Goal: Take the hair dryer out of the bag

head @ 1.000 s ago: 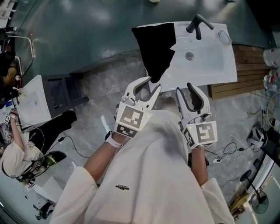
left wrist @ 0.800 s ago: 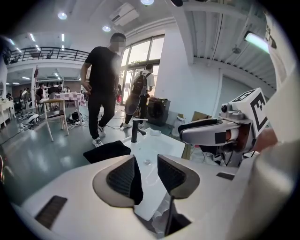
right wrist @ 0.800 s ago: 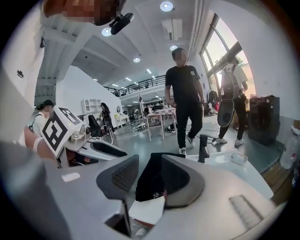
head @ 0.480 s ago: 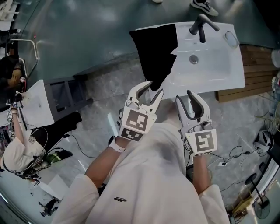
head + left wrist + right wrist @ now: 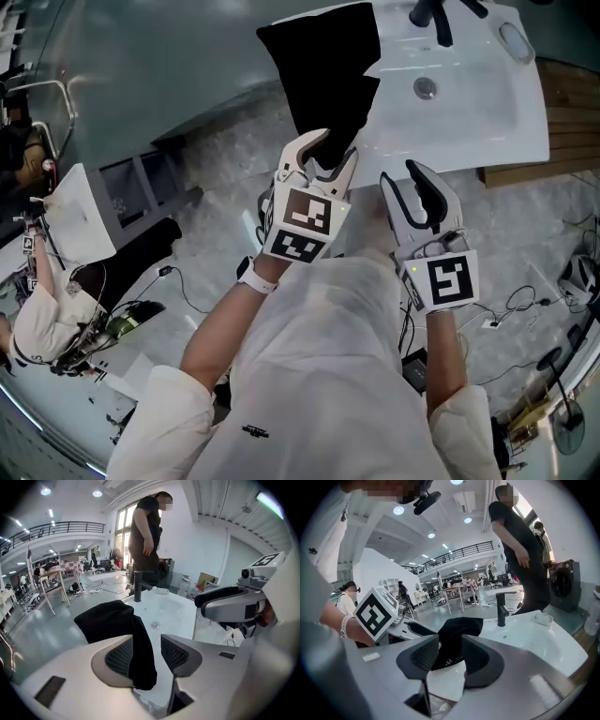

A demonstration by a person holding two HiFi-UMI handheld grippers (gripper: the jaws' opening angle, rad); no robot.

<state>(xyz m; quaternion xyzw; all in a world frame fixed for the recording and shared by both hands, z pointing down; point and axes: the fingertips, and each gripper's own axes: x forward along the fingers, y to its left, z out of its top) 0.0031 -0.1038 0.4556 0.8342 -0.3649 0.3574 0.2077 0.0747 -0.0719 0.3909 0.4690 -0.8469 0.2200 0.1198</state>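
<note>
Closest in: left gripper, fingers opening, with the drooping tip of the black bag between them. Lies against one pad and clear of the other, so no grip on it. Just to the right: right gripper, fingers spread and empty, short of the near edge of the white washbasin.

Next out, the bag itself. Lies draped over the washbasin's left edge, with its tip hanging off the near left corner. No hair dryer in sight; presumably inside, though no bulge tells where.

Looks like soft, limp cloth, probably light but weighted wherever the rigid dryer sits. Could slide off the edge if tugged by the tip alone. Better to pinch a fold near the mouth with one gripper and reach in with the other for the dryer's handle, likely hard, smooth plastic. Mouth not made out from here.

Farther back: dark faucet at the far edge, then a person standing beyond the washbasin.
</note>
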